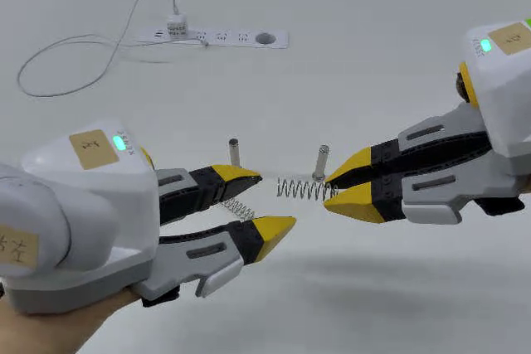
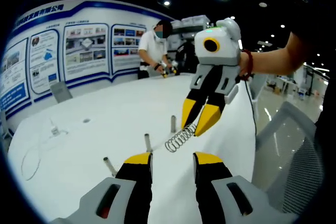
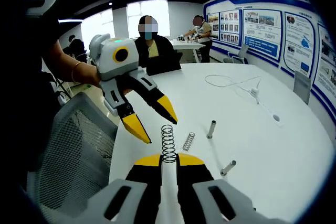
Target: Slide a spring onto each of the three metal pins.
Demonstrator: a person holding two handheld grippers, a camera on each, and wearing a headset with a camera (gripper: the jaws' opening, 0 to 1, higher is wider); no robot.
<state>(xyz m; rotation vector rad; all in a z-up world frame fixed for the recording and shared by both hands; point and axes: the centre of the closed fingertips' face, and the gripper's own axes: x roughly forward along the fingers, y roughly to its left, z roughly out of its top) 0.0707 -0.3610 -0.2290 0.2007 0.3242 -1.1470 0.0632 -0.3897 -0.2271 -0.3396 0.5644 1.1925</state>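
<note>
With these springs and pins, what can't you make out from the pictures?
Head view: one end of the held spring, covered by the tips of the right gripper.
Head view: the far end of the loose spring, under the upper jaw of the left gripper.
Left gripper view: whether the nearest pin stands or leans; the fisheye warps it.
</note>
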